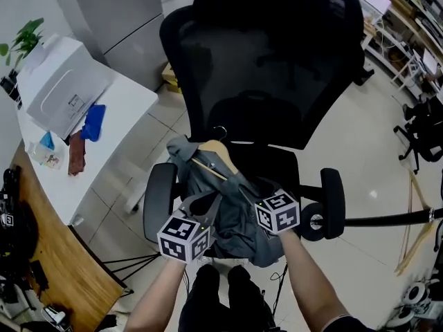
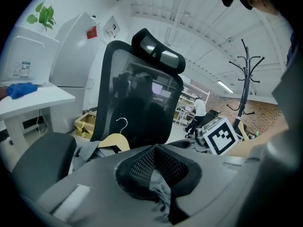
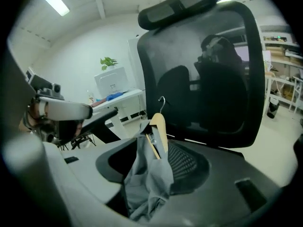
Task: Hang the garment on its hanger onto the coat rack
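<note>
Grey garment on its hanger, heaped on the chair seat, with both grippers at its near side.

Nearest, both forearms reach forward side by side, left forearm and right forearm, marker cubes uppermost. Left gripper: jaws drawn close, a fold of the grey garment nipped between the pads. Right gripper: jaws standing apart, with cloth draped loose through the gap and not clamped. The garment is bunched on the seat of the black office chair, between the armrests. The wooden hanger lies on its far side, hook towards the backrest. Cardboard box on the floor far left, beyond the chair; contents not readable. Coat rack stands far right, well apart from the chair.
</note>
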Demonstrator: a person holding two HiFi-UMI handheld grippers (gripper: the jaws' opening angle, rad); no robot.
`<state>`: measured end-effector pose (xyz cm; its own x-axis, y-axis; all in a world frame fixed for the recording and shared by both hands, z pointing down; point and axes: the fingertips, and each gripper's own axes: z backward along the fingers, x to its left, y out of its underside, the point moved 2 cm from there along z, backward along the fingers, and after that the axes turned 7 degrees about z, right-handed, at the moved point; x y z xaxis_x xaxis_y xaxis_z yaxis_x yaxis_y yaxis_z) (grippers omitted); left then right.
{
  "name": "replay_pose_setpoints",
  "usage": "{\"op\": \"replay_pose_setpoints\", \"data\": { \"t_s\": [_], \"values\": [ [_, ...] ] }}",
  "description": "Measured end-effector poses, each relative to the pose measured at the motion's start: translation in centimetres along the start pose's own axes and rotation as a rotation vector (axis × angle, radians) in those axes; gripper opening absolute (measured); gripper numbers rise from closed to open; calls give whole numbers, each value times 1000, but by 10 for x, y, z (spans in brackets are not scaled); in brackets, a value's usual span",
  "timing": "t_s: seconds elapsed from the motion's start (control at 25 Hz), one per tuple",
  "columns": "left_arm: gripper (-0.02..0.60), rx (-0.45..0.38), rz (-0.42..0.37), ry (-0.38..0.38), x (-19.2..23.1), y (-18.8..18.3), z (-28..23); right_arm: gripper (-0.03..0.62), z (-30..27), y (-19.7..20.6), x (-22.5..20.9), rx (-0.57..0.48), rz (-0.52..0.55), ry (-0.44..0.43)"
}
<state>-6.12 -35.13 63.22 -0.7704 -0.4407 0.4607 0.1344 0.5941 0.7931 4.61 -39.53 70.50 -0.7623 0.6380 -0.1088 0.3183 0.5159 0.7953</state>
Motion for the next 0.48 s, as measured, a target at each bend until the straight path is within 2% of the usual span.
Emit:
{"op": "replay_pose_setpoints", "data": {
  "t_s": [0.2, 0.48],
  "values": [
    [0, 31, 33, -1, 16, 29, -17, 318, -66, 44, -18, 90, -45, -22],
    [0, 53, 84, -20, 41, 53, -38, 311, -125, 79, -33, 166, -22, 1]
  ]
}}
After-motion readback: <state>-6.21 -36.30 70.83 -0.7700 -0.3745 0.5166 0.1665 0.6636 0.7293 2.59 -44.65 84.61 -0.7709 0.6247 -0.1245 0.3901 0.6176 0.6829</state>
